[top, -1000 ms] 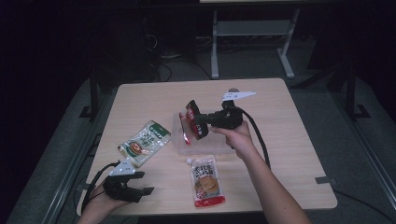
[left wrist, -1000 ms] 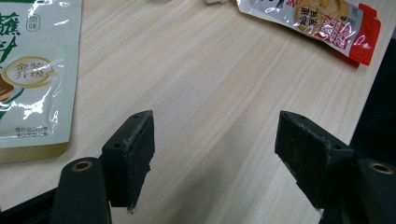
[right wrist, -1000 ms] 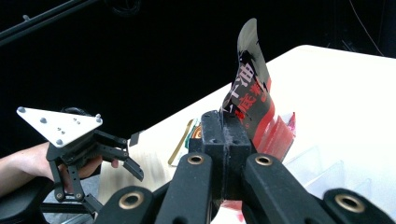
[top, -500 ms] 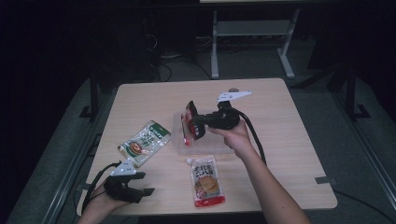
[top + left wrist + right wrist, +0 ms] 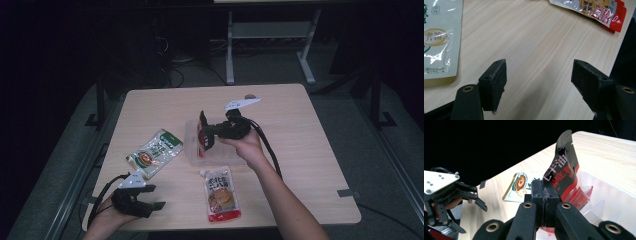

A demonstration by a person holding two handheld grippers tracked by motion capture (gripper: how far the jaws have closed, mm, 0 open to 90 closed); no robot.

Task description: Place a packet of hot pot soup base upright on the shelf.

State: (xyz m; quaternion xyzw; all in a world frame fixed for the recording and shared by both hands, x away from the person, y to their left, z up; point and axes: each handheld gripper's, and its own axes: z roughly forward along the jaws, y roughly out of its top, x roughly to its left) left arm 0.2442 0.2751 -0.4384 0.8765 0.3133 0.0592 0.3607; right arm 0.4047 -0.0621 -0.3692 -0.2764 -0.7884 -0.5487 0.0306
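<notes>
Two grippers are at work over a wooden table [image 5: 310, 150]. The right gripper [image 5: 204, 136] is clenched on a red-and-black packet [image 5: 564, 170], holding it upright over a clear plastic tray [image 5: 192, 152] near the table's middle. In the right gripper view the packet's lower end is hidden behind the pressed-together jaws, and its print is only partly readable. The tray itself is hard to make out from above, since its walls are see-through and the packet and gripper cover much of it; something red lies inside it, but what it is cannot be told.

The left gripper [image 5: 150, 205] sits at the near left edge of the table, jaws spread wide with nothing between them, just bare wood beneath. Its hand is cut off by the bottom of the high view.

A green-and-white pouch [image 5: 154, 152] lies flat to the left of the tray, apart from it; in the left gripper view it is cropped by the picture's edge. A red pouch [image 5: 221, 195] lies near the front edge, between the two forearms, touching neither. The right and far parts of the table are open room. Beyond the edges the surroundings are dark.
</notes>
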